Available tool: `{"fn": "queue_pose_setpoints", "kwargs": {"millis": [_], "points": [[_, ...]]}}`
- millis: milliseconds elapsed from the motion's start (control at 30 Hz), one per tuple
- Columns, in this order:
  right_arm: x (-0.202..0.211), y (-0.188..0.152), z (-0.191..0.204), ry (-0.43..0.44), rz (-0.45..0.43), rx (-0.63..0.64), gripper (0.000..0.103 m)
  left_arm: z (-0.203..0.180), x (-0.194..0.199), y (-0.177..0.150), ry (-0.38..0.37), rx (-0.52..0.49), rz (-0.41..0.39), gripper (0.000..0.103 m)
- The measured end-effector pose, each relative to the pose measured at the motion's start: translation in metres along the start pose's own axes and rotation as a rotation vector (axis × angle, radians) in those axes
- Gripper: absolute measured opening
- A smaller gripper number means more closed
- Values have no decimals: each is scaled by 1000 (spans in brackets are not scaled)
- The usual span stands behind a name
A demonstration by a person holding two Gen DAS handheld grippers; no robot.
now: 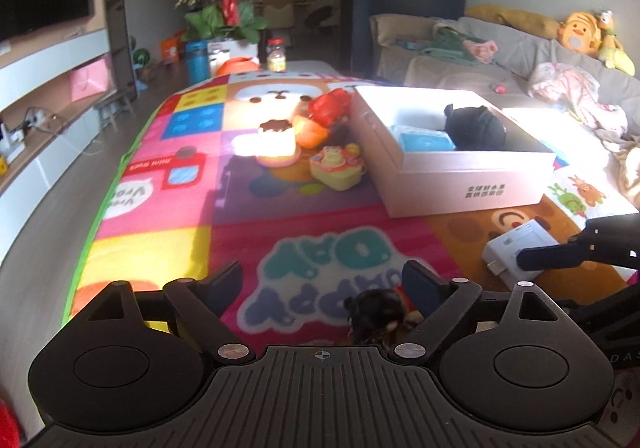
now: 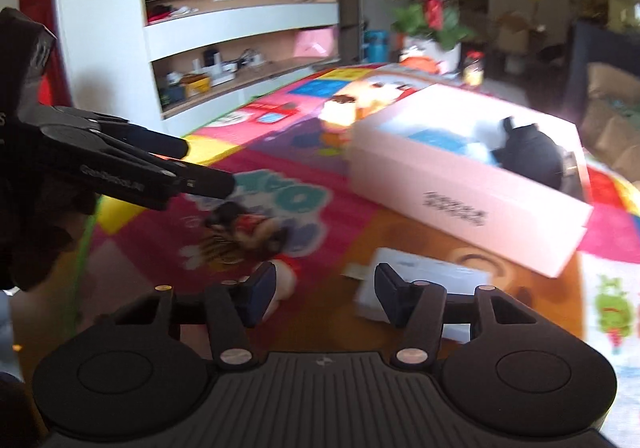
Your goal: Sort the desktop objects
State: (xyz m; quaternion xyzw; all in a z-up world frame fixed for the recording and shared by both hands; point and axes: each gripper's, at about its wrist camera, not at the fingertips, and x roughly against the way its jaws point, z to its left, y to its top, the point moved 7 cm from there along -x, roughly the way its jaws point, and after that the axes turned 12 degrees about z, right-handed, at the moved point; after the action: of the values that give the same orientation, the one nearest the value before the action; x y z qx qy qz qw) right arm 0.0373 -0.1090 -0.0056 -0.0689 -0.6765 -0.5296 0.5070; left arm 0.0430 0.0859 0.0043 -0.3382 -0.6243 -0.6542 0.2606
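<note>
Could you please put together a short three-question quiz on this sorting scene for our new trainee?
1. True or false: the black plush toy lies inside the white box.
2. Multiple choice: the small doll on the play mat lies nearest which gripper? A) left gripper B) right gripper C) neither, it is in the box.
3. Fill in: the flat white device sits on the mat, ____ the box.

Key
1. True.
2. A: in the left wrist view the doll sits just by the open fingers, close to the right-hand one.
3. Outside, on the near side of the box, under the right gripper's fingers.
</note>
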Motion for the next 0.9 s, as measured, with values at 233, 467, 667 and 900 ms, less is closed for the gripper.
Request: {"fn": "queue_pose_setpoints", "kwargs": {"millis": [233, 467, 667, 900], "points": [[-17, 10, 25, 85, 80, 16, 37, -8, 13, -16, -39, -2, 11, 95], [12, -14, 9, -50, 56, 71, 26, -38, 8, -25, -192, -33, 67, 96], [37, -23, -23, -144, 12, 20, 27, -58, -18, -14, -254, -35, 102, 97], [36, -24, -9, -200, -5, 107, 29, -55, -42, 38, -386, 130, 81, 97]]}}
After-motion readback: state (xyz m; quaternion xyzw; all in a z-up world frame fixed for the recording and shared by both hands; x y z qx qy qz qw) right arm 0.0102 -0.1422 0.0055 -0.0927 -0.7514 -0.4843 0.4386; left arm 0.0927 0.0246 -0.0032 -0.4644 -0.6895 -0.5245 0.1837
